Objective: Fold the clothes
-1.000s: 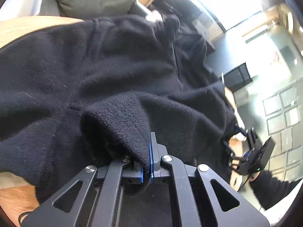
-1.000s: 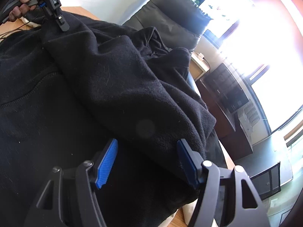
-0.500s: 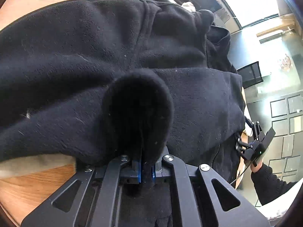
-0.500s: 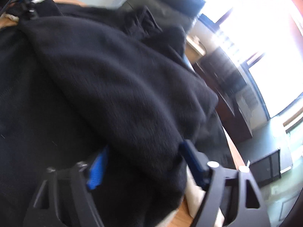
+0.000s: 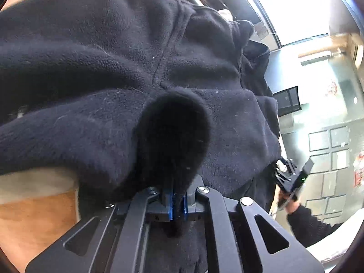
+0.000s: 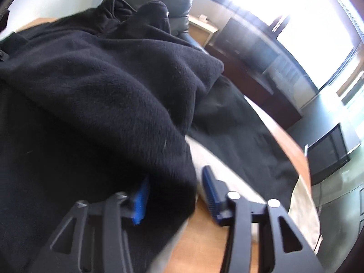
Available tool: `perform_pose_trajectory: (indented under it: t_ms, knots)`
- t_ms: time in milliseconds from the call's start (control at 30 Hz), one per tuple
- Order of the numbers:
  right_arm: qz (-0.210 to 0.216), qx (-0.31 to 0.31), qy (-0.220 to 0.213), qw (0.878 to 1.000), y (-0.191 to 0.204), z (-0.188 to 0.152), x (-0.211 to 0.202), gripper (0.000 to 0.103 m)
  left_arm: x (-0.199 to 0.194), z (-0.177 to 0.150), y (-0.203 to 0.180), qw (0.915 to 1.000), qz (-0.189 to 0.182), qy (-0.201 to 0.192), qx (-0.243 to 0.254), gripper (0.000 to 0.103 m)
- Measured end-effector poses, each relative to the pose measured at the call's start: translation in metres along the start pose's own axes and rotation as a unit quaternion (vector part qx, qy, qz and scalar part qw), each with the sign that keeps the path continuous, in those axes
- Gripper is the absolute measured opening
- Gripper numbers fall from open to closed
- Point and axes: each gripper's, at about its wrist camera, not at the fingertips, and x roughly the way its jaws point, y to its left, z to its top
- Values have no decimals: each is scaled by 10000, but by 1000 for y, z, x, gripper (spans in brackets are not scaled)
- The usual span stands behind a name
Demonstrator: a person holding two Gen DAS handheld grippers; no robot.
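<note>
The black fleece jacket (image 5: pixel 109 72) lay spread in rumpled folds over the wooden surface (image 5: pixel 34 223), covering most of it in both wrist views. The left gripper (image 5: pixel 177 201) had its blue-padded fingers (image 5: pixel 169 207) together, clamped on a rounded bulge of the fleece that rose up just in front of them. A pale cloth (image 5: pixel 34 184) showed under the jacket's near edge at the left of that view. At the right edge of the left wrist view the right gripper (image 5: pixel 292 179) was seen from outside, held by a hand (image 5: pixel 287 201) in a dark sleeve, close against the jacket's side.

In the right wrist view the right gripper (image 6: pixel 176 193) had its fingers apart: the left blue pad (image 6: pixel 140 201) sat against the fleece edge, partly hidden by it, while the right pad (image 6: pixel 210 193) stood clear over the pale cloth (image 6: pixel 227 175) and bare wood (image 6: pixel 204 245). A folded-over thick layer of the jacket (image 6: pixel 102 95) hung down between the two pads. A dark chair (image 6: pixel 157 2) stood behind the surface, with bright windows (image 6: pixel 314 20) beyond
</note>
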Motion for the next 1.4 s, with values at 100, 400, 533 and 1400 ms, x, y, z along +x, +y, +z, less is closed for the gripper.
perform_pose_trajectory:
  t_ms: [100, 400, 533, 1400]
  knots:
    - [331, -22, -217, 9992, -4, -6, -42, 73, -38, -10, -18, 9973, 688, -195, 163, 41]
    - [1782, 1071, -1627, 9645, -18, 123, -35, 99, -56, 3, -102, 9809, 1047, -972, 1322, 81]
    - [1720, 1341, 81, 9759, -5, 117, 77, 82, 25, 12, -110, 9767, 1361, -351, 1623, 61]
    - [1161, 777, -362, 9895, 13, 39, -47, 89, 30, -22, -109, 9569, 1738, -1151, 2021, 91]
